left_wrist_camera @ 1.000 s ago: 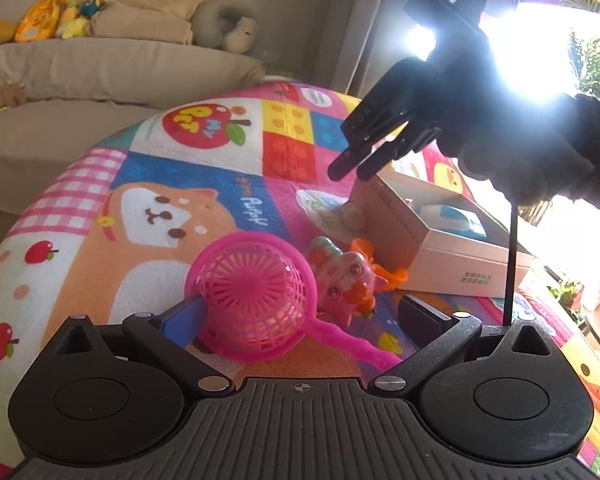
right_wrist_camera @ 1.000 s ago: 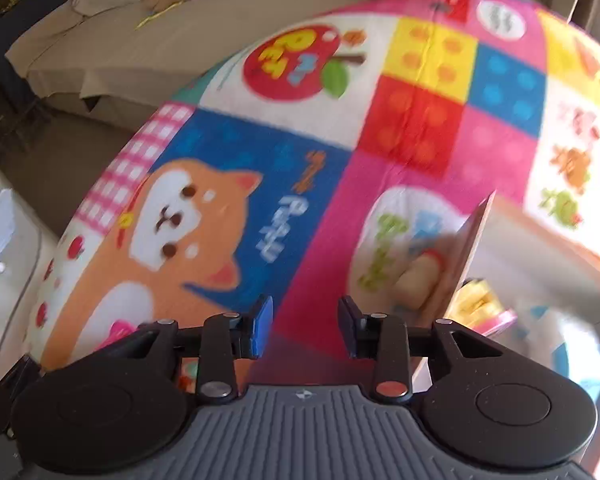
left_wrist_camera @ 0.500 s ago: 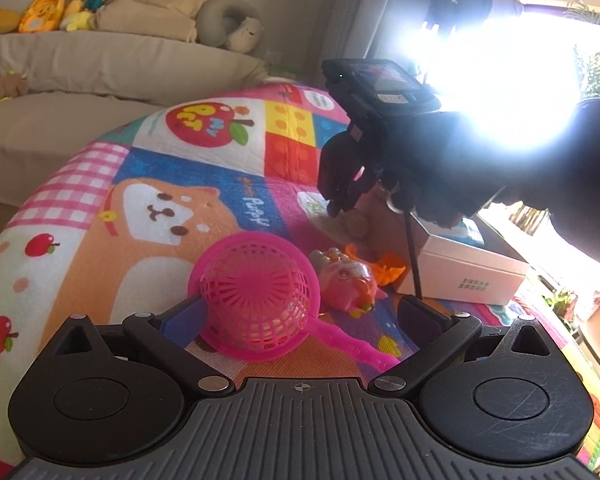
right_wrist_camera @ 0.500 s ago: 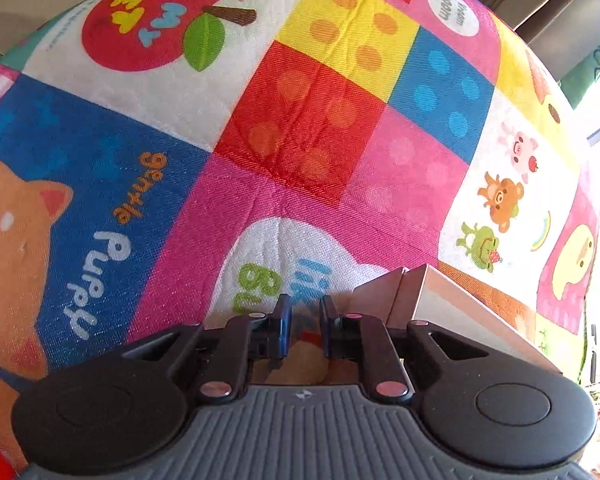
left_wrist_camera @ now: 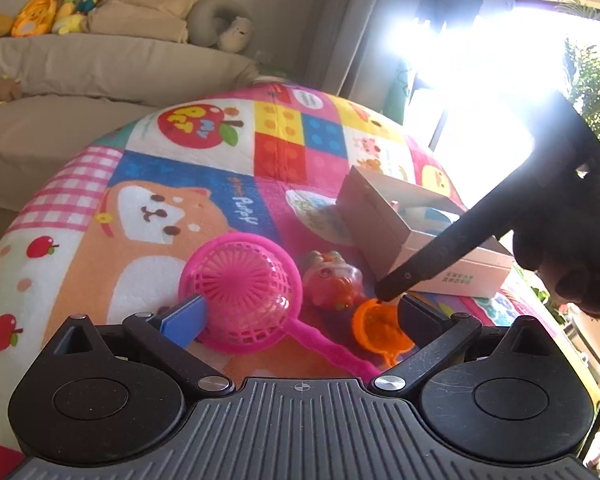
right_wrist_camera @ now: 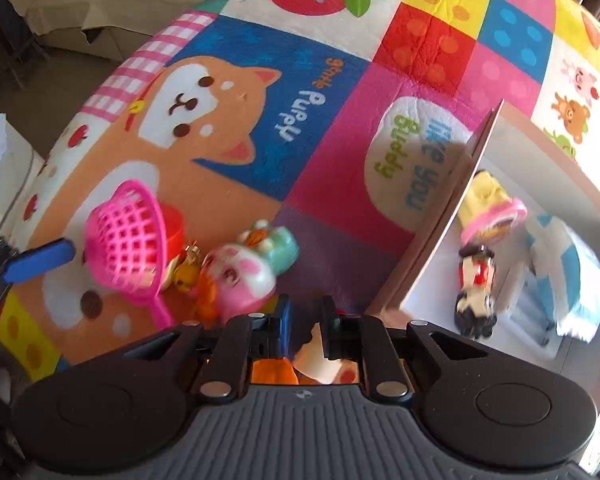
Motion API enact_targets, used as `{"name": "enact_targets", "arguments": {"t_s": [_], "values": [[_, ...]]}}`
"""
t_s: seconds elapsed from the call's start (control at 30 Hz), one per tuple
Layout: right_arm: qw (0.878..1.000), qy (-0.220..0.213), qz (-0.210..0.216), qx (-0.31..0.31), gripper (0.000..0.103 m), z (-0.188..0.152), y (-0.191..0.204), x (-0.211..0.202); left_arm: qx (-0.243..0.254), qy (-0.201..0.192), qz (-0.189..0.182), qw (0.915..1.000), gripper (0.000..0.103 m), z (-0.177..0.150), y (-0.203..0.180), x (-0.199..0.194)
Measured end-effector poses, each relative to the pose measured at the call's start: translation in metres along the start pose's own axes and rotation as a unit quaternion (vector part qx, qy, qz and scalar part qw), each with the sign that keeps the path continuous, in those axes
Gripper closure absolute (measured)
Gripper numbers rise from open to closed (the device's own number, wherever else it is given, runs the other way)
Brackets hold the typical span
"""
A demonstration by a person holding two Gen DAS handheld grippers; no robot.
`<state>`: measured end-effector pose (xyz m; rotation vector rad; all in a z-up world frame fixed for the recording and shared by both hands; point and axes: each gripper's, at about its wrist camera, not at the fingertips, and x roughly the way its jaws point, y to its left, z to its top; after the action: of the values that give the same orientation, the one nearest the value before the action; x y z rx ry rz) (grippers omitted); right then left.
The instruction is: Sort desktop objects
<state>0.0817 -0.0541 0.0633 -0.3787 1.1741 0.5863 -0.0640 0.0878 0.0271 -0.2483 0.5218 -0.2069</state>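
The pink pig toy lies on the surface beside the pink scoop net, near the box. Right tongs narrow, apparently gripping something small; left tongs wide around the net. Judged next: closing on it.

Net scoop hot pink; small scoop orange; box white-grey; surface multicolour patchwork cartoon print; fingers blue-padded.

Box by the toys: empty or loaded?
Loaded. The open white box already holds a yellow-and-pink toy, a small dark figure and a blue-and-white item.
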Motion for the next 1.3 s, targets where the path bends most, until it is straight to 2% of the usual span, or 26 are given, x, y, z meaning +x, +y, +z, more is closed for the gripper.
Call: {"name": "enact_targets", "arguments": {"t_s": [0.07, 0.17, 0.23, 0.3, 0.43, 0.57, 0.67, 0.77, 0.87, 0.93, 1.0, 1.1, 1.17, 1.27, 1.3], "values": [[1.000, -0.025, 0.003, 0.010, 0.088, -0.018, -0.010, -0.017, 0.015, 0.002, -0.005, 0.9999, 0.000, 0.000, -0.010, -0.001], [0.995, -0.095, -0.003, 0.029, 0.082, -0.036, -0.034, -0.050, 0.040, 0.002, -0.013, 0.9991, 0.000, 0.003, -0.026, -0.002], [0.988, -0.141, -0.020, 0.066, 0.064, -0.043, -0.061, -0.069, 0.053, 0.002, -0.013, 0.9985, 0.000, 0.005, -0.035, 0.000], [0.977, -0.170, -0.042, 0.119, 0.061, -0.046, -0.099, -0.079, 0.062, 0.004, -0.014, 0.9980, 0.000, 0.006, -0.042, 0.002], [0.959, -0.171, -0.069, 0.216, 0.062, -0.047, -0.168, -0.066, 0.075, 0.017, -0.017, 0.9969, 0.000, 0.007, -0.054, 0.011], [0.954, -0.143, -0.063, 0.255, 0.071, -0.037, -0.206, -0.030, 0.085, 0.032, -0.015, 0.9957, 0.000, 0.007, -0.061, 0.020], [0.955, -0.146, -0.035, 0.255, 0.070, -0.022, -0.206, -0.015, 0.090, 0.041, -0.009, 0.9951, 0.000, 0.007, -0.063, 0.025], [0.964, -0.152, -0.027, 0.217, 0.070, -0.004, -0.190, -0.009, 0.089, 0.049, -0.004, 0.9948, 0.000, 0.006, -0.063, 0.028], [0.970, -0.155, -0.057, 0.178, 0.066, 0.005, -0.178, -0.004, 0.090, 0.056, 0.000, 0.9944, 0.000, 0.005, -0.063, 0.031], [0.971, -0.157, -0.091, 0.158, 0.053, 0.005, -0.177, -0.001, 0.096, 0.058, 0.006, 0.9937, 0.000, 0.005, -0.064, 0.031], [0.968, -0.159, -0.095, 0.168, 0.051, 0.001, -0.184, -0.005, 0.102, 0.058, 0.010, 0.9930, 0.000, 0.004, -0.064, 0.029], [0.960, -0.173, -0.123, 0.181, 0.051, -0.015, -0.186, -0.019, 0.105, 0.061, 0.016, 0.9924, 0.000, 0.003, -0.062, 0.028], [0.954, -0.211, -0.137, 0.161, 0.051, -0.035, -0.172, -0.039, 0.107, 0.064, 0.022, 0.9920, 0.000, 0.002, -0.061, 0.028], [0.949, -0.278, -0.113, 0.101, 0.045, -0.079, -0.133, -0.073, 0.110, 0.069, 0.031, 0.9910, 0.000, -0.001, -0.060, 0.030], [0.947, -0.294, -0.101, 0.085, 0.037, -0.092, -0.120, -0.080, 0.114, 0.072, 0.036, 0.9903, 0.000, -0.002, -0.060, 0.031]]}}
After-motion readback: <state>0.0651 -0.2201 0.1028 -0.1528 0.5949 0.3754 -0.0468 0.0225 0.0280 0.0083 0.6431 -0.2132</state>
